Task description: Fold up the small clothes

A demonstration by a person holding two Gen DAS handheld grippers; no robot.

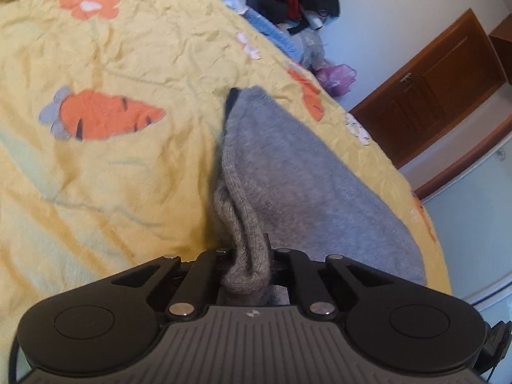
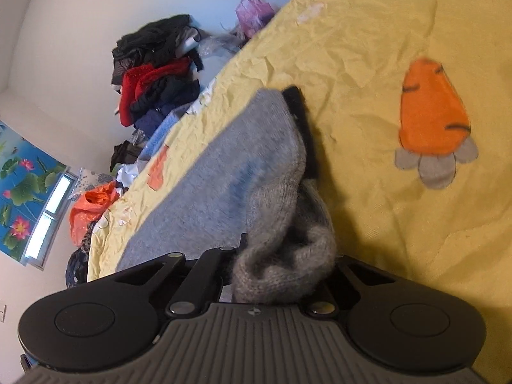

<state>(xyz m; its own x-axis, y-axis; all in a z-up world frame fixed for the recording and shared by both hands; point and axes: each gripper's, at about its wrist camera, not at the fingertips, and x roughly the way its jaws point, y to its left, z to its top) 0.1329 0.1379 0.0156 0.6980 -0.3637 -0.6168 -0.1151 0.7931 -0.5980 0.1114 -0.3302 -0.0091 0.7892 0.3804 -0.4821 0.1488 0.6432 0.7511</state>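
Grey knitted wool garment [image 1: 288,172] stretched over a crinkled yellow bed sheet printed with orange carrots and flowers [image 1: 105,166], near the bed's far edge, with a dark strip [image 1: 231,97] showing at its far tip. Bunched ribbed hem pinched in the left gripper [image 1: 248,260], black fingers [image 1: 220,256] clenched on the fold, cloth rising from between them toward the far tip. Same grey knit [image 2: 224,176] seen from the right wrist, its thick rolled edge clamped in the right gripper [image 2: 281,272], fingers [image 2: 224,257] closed on the wool, the right-hand one hidden by the roll; black trim [image 2: 299,105] along the upper edge of the cloth. Beyond the bed's far edge, a heap of black, red and navy clothes [image 2: 156,73] against a pale wall, with a purple plastic bag [image 2: 252,11] and an orange plastic bag [image 2: 91,211] close by. Brown wooden door [image 1: 441,92] past the bed's corner in the left view. Blue lotus-print curtain [image 2: 25,188] beside a window at the left of the right view.
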